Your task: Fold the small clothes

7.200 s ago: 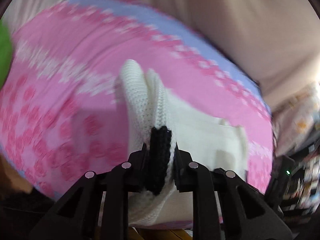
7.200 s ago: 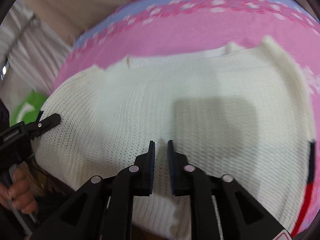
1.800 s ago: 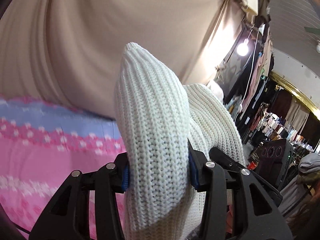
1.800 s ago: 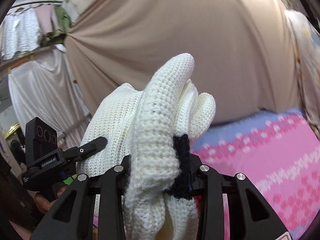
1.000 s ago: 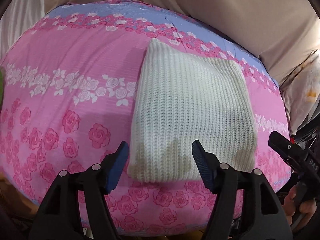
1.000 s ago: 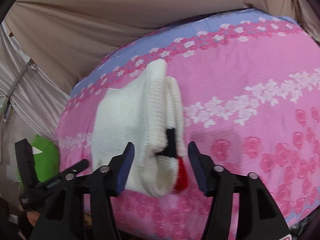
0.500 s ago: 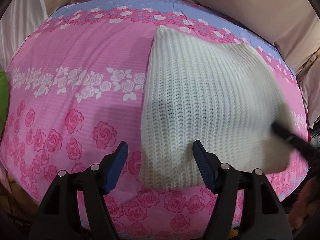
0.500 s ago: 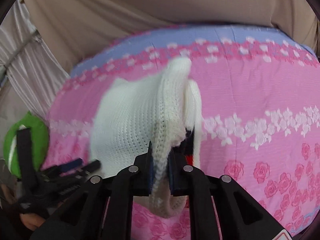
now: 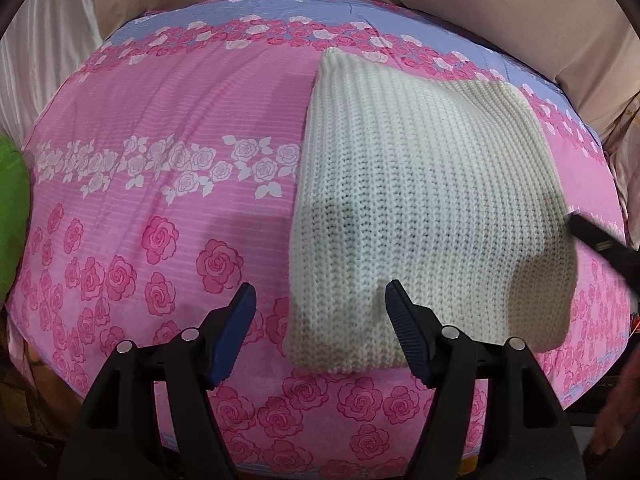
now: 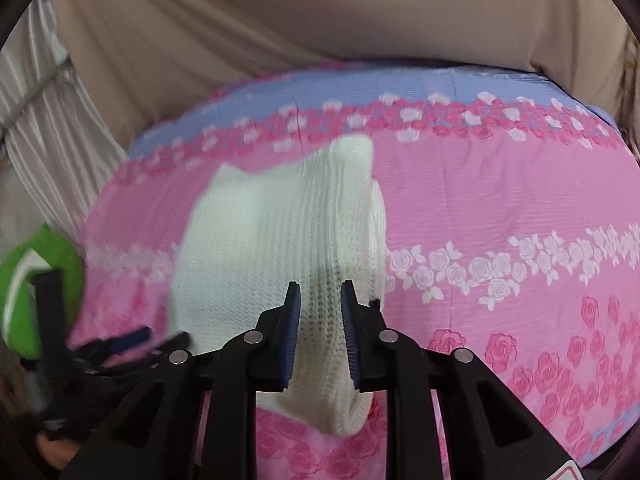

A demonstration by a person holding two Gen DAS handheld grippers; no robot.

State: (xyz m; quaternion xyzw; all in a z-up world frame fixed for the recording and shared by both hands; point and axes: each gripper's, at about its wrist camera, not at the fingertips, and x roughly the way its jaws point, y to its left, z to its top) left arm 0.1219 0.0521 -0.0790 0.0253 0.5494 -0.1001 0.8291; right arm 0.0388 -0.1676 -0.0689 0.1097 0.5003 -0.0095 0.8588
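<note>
Folded white knit sweater (image 9: 420, 208) lies on pink rose-print bedsheet (image 9: 160, 128), your side's right half. Your right gripper (image 10: 320, 304), jaws just closing, pinches sweater's near right corner, lifting it off sheet. Your left gripper (image 9: 320, 300) hovers spread wide above sweater's near left corner, holding nothing.

Bedspread (image 9: 160, 120) left of sweater (image 9: 420, 200) bare – passable.

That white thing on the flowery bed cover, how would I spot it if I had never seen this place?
Look for the pink rose-print sheet with a blue band along its far edge. On its right half lies a folded cream knit garment, thick and ribbed, the only plain thing there; the right claw pinches its near edge.
</note>
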